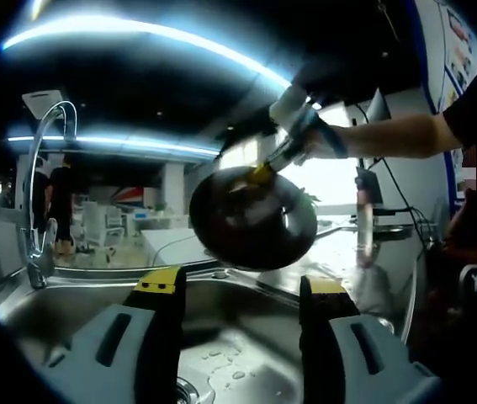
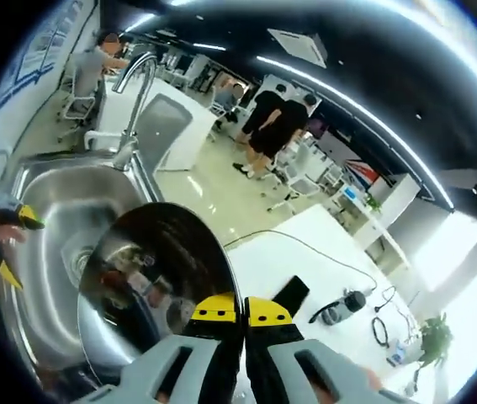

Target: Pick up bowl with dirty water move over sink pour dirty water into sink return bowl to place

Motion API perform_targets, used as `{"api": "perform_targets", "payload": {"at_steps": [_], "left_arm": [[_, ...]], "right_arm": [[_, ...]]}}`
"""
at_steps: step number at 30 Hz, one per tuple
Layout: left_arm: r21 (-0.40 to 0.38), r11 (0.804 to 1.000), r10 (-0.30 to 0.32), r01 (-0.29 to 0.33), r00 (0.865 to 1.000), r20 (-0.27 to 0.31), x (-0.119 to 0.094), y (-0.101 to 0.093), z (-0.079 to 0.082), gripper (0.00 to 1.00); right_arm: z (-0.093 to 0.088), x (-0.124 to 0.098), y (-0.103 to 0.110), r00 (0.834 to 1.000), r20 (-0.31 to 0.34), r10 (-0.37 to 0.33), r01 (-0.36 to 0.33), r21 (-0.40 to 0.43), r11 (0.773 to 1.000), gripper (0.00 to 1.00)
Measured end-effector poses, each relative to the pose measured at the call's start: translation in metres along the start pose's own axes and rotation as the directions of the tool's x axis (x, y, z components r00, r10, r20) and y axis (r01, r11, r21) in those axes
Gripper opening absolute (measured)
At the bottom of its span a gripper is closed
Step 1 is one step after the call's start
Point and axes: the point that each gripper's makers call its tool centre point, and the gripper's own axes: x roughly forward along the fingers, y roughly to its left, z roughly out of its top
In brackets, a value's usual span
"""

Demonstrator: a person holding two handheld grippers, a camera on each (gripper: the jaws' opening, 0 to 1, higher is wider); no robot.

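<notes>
A shiny round metal bowl (image 1: pixel 253 217) hangs tipped on its side in the air above a stainless steel sink (image 1: pixel 78 307), well clear of the basin walls, with open space beneath it. The right gripper (image 2: pixel 242 311), grey with yellow-tipped jaws, has its jaws pressed together on the bowl's rim, and a person's bare forearm (image 1: pixel 389 135) reaches in behind it.

The left gripper (image 1: pixel 242 290) points into the sink with its jaws spread wide, holding nothing; water droplets (image 1: pixel 225 362) lie on the basin floor between them.

The left gripper view shows the bowl's dark underside; the right gripper view looks into its mirrored inside (image 2: pixel 158 278), held over the basin and its drain (image 2: pixel 78 261).

A curved chrome tap (image 1: pixel 40 194) stands at the sink's far edge, apart from the bowl. Beside the sink a white counter (image 2: pixel 305 252) carries a black flat object (image 2: pixel 290 295) and cables (image 2: pixel 364 316). People (image 2: pixel 276 122) stand in the office beyond.
</notes>
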Motion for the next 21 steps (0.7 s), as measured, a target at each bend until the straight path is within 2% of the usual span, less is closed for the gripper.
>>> {"api": "perform_targets", "payload": {"at_steps": [10,15,21], "left_arm": [[0.005,1.0,0.004,-0.004,1.0,-0.005,0.0,0.0,-0.001,0.53],[0.008,1.0,0.004,-0.003,1.0,-0.01,0.0,0.0,-0.002,0.53],[0.008,1.0,0.005,-0.005,1.0,-0.009,0.0,0.0,-0.002,0.53]], "right_arm": [[-0.018,-0.001,-0.009,0.999,-0.027,0.021,-0.019,0.072,0.997,0.0],[-0.033,-0.005,-0.013,0.998,-0.049,0.038,-0.03,0.149,0.988,0.0],[-0.045,-0.01,-0.016,0.996,-0.068,0.053,-0.038,0.199,0.979,0.0]]}}
